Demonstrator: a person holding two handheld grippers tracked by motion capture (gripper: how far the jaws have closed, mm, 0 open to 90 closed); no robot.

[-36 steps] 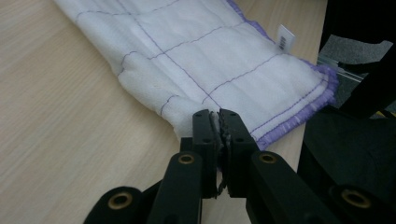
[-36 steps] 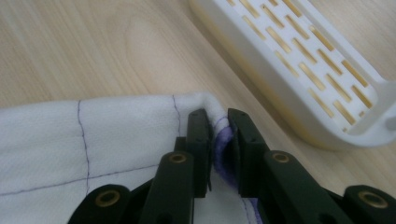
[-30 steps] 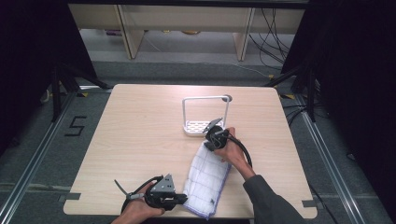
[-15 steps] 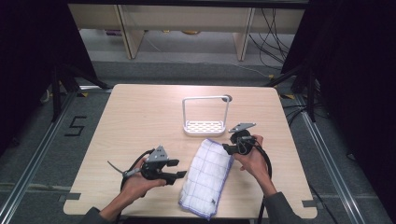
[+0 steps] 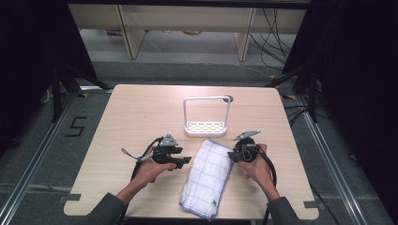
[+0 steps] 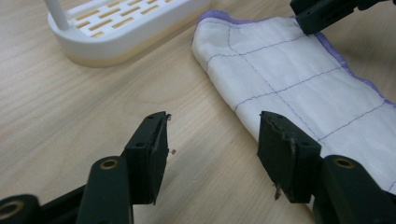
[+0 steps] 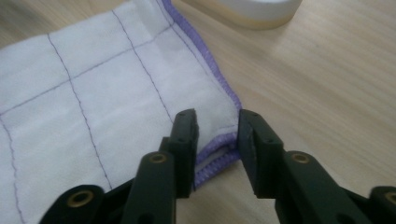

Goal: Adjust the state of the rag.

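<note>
On the pale wooden table (image 5: pixel 117 112), the left gripper (image 5: pixel 180 161) sits by the folded cloth's left edge, its jaws spread wide and holding nothing. Between both hands lies the white dishcloth (image 5: pixel 206 177) with purple stitching, just below a white slotted rack (image 5: pixel 206 126). At its upper right corner, the right gripper (image 5: pixel 232 156) straddles the purple hem, jaws narrowly parted, not yet clamped.
</note>
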